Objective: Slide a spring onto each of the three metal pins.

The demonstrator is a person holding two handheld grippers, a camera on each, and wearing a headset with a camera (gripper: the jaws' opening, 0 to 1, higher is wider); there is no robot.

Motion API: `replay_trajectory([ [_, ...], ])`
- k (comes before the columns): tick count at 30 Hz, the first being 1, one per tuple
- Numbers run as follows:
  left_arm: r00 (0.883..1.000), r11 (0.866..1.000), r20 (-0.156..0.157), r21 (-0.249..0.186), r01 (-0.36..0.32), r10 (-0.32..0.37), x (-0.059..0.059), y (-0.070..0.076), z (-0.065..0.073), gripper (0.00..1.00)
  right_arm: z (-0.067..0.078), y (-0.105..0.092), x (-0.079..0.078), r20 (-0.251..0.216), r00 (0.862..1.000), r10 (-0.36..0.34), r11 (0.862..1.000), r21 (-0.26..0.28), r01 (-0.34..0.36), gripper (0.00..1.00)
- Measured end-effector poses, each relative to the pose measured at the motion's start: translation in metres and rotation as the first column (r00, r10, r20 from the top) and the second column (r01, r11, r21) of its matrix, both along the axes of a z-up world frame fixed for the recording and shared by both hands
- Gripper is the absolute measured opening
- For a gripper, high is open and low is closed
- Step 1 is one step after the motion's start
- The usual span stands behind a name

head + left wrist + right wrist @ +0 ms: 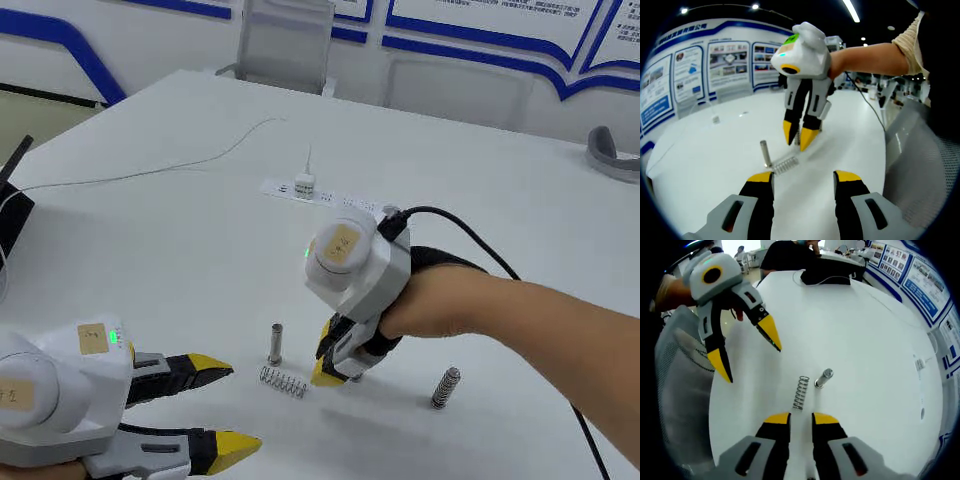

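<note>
One pin (pixel 275 343) and one lying spring (pixel 283 381) sit between the wide-open left gripper (pixel 232 405) and the barely parted, empty right gripper (pixel 325 362), with a second spring (pixel 446 387) upright beyond it and open table (pixel 200 250) around.

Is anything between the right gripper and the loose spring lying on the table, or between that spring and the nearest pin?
Nothing visible. Bare table separates the right gripper from the spring, which lies right beside the upright pin. The left gripper, open, hangs off to the side.

wht table (pixel 150 230), gry chair (pixel 288 40), wall posters (pixel 480 20)
</note>
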State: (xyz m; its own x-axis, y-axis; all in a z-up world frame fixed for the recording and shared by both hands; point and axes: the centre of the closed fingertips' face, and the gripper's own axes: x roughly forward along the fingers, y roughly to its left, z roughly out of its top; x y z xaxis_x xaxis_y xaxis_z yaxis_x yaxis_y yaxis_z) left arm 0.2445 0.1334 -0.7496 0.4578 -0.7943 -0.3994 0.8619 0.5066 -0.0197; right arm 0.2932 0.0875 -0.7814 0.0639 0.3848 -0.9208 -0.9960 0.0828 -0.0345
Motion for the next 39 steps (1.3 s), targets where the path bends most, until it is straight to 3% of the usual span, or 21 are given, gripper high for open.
replay_trajectory([
  [7, 1.0, 1.0, 0.0, 0.002, 0.003, -0.003, 0.0, 0.0, 0.001, 0.48, -0.007, 0.008, -0.001, -0.02, 0.999, -0.049, 0.998, 0.036, 0.05, 0.16],
  [15, 1.0, 1.0, -0.003, 0.005, 0.008, -0.007, -0.001, -0.002, 0.0, 0.48, -0.018, 0.01, 0.004, -0.021, 0.994, -0.106, 0.994, 0.033, 0.107, 0.15],
  [28, 1.0, 1.0, -0.004, 0.008, 0.0, 0.001, -0.001, 0.002, 0.0, 0.48, -0.028, 0.012, 0.003, -0.029, 0.994, -0.108, 0.994, 0.004, 0.108, 0.12],
  [39, 1.0, 1.0, -0.004, 0.012, -0.006, 0.006, -0.001, 0.004, -0.001, 0.48, -0.023, 0.011, -0.002, -0.028, 0.997, -0.078, 0.997, 0.002, 0.078, 0.12],
])
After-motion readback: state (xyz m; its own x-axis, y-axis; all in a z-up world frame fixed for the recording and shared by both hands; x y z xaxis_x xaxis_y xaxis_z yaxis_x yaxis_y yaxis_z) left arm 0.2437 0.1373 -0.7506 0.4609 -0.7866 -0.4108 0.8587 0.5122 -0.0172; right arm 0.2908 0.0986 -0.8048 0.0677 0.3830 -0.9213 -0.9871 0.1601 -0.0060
